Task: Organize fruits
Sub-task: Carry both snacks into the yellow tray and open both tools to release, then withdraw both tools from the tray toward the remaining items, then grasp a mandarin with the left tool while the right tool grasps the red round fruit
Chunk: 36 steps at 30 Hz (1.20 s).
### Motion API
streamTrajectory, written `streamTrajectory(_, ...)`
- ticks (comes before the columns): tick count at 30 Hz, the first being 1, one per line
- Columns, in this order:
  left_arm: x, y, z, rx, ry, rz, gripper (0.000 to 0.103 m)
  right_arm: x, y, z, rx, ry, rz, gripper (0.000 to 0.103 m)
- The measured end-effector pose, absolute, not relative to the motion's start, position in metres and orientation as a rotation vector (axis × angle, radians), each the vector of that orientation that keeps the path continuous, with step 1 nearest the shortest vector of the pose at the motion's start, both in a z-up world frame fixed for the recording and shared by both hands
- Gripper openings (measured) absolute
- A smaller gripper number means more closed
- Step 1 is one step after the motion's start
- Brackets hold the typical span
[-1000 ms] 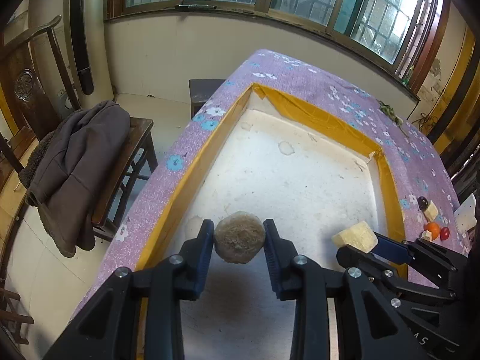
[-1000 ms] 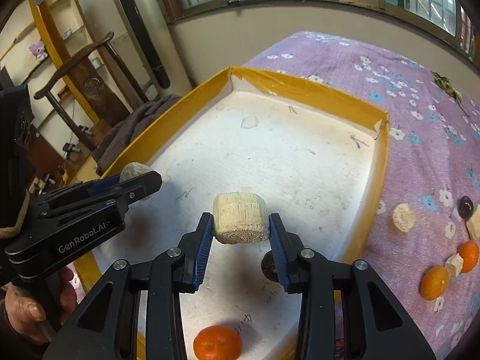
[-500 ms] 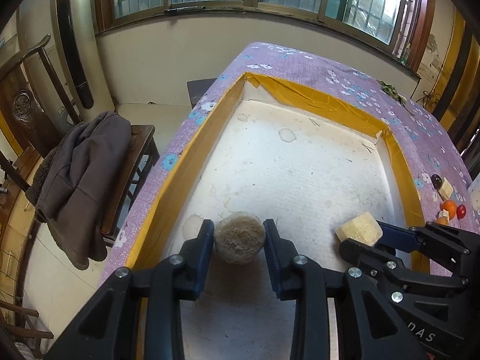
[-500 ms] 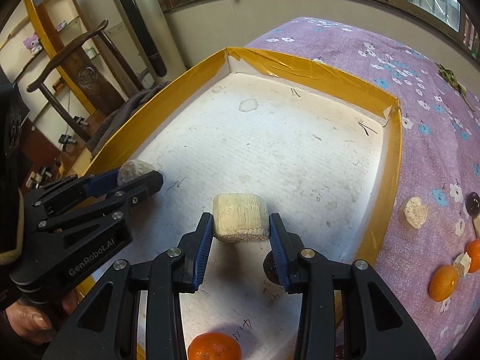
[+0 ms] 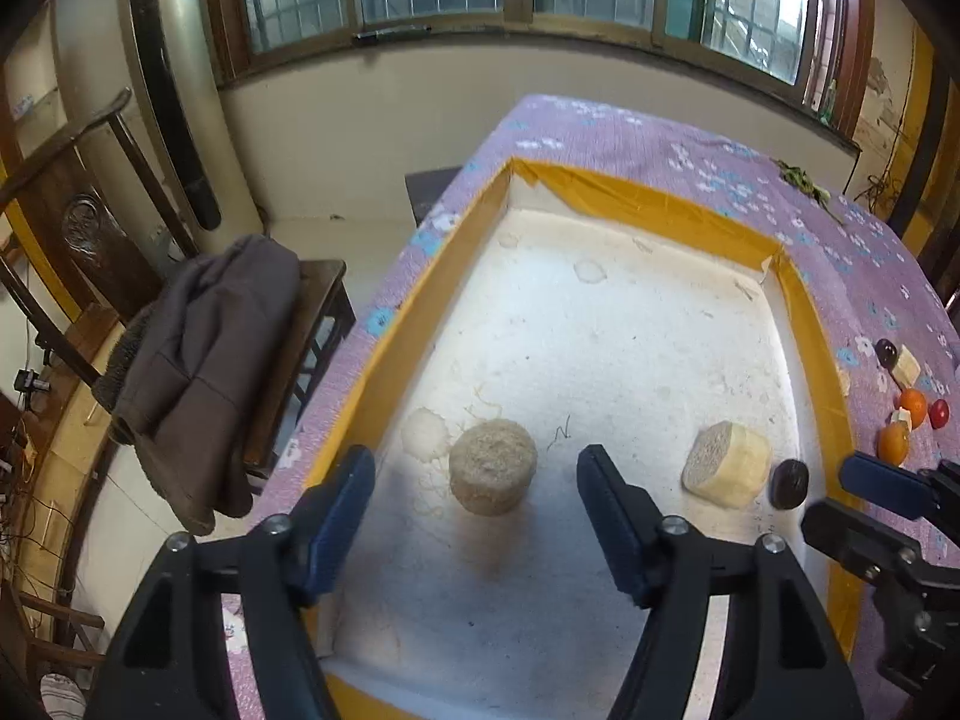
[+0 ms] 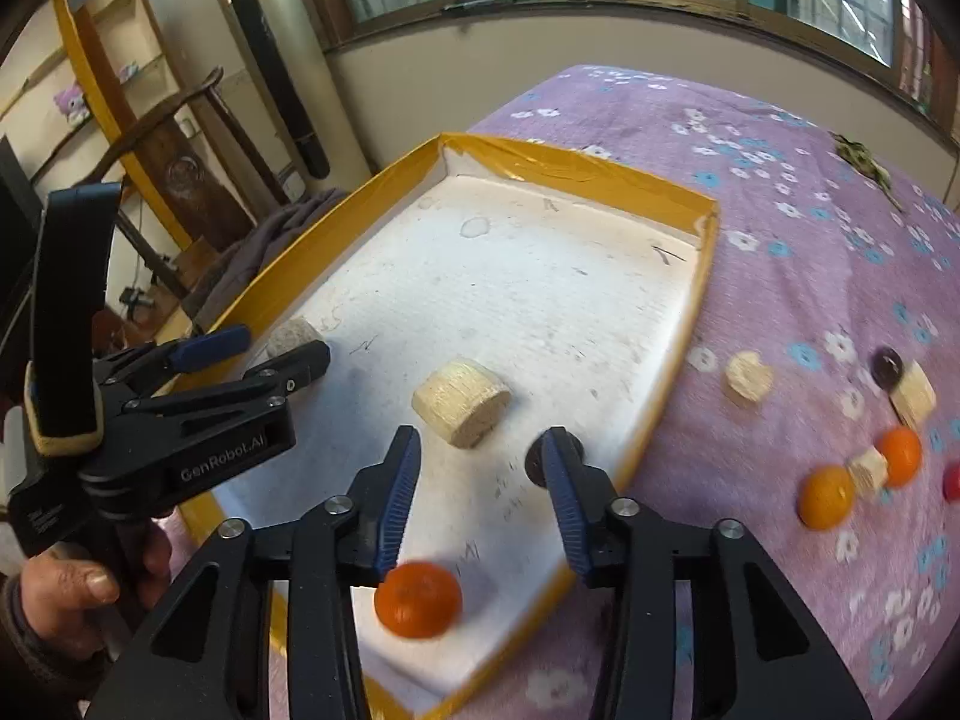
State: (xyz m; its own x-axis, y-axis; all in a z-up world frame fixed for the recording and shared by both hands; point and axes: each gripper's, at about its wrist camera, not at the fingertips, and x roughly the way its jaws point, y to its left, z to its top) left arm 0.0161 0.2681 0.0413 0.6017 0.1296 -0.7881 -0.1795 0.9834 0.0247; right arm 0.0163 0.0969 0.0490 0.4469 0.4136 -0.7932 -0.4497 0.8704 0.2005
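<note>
A white tray with a yellow rim (image 5: pixel 384 360) (image 6: pixel 696 312) lies on the purple cloth. A brownish round fruit slice (image 5: pixel 493 474) rests on the tray floor just beyond my open left gripper (image 5: pixel 477 504); it also shows in the right wrist view (image 6: pixel 293 336). A pale yellow fruit chunk (image 6: pixel 462 402) (image 5: pixel 727 473) lies in the tray ahead of my open right gripper (image 6: pixel 480 480). An orange (image 6: pixel 418 599) sits in the tray under the right gripper. A dark fruit (image 5: pixel 789 483) lies in the tray by its right rim.
On the cloth right of the tray lie oranges (image 6: pixel 827 495) (image 6: pixel 900 456), pale chunks (image 6: pixel 747 377) (image 6: pixel 913 393), a dark fruit (image 6: pixel 887 365) and a red one (image 5: pixel 939 413). A chair with a brown jacket (image 5: pixel 204 378) stands left of the table.
Both grippers opened and pulled back. The brownish slice and the pale chunk, held before, now rest on the tray floor.
</note>
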Motion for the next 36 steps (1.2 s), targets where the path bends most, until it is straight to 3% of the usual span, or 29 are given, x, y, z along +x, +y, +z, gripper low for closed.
streamTrajectory(3,0.01,0.265,0.05,-0.072,0.889,0.178,0.073,0.003,0.079,0.055,-0.006,0.958,0.515,0.046)
streamTrajectory(7,0.003,0.249,0.06,-0.093,0.858,0.158,0.076,-0.012,0.049,0.061,0.024,0.934,0.446,0.068)
streamTrajectory(20,-0.003,0.147,0.079,-0.023,0.837,0.061,0.079,-0.032,-0.059,0.072,0.067,0.888,0.303,0.072)
streamTrajectory(23,-0.003,0.12,0.077,0.005,0.849,0.027,0.081,-0.032,-0.091,0.066,0.075,0.897,0.242,0.075)
streamTrajectory(25,-0.003,0.101,0.074,0.036,0.862,0.007,0.088,-0.029,-0.111,0.061,0.081,0.919,0.219,0.075)
streamTrajectory(36,0.018,0.026,0.053,0.148,0.944,-0.08,0.089,0.009,-0.192,0.042,0.087,0.911,0.155,0.075)
